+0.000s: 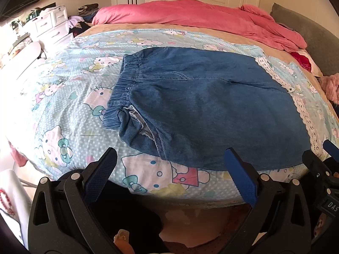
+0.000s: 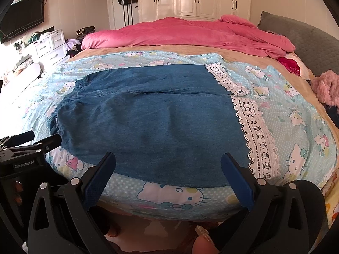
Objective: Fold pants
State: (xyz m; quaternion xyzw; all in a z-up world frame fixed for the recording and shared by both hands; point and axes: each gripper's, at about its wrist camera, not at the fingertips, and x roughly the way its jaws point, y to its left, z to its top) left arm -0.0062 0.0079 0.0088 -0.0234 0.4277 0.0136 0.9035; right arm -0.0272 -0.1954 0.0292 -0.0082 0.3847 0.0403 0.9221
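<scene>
Right wrist: lace-hemmed denim pants (image 2: 148, 116)

1. I've got the denim pants (image 1: 201, 105) flat on the cartoon-print bedsheet (image 1: 70, 97), laid crosswise near the bed's front edge.
2. Elastic waistband (image 1: 125, 84) sits at the left, gathered and puckered, with a bit of inner seam showing at its near corner.
3. Both legs run rightward, side by side, ending in white lace hems (image 2: 256, 135).
</scene>
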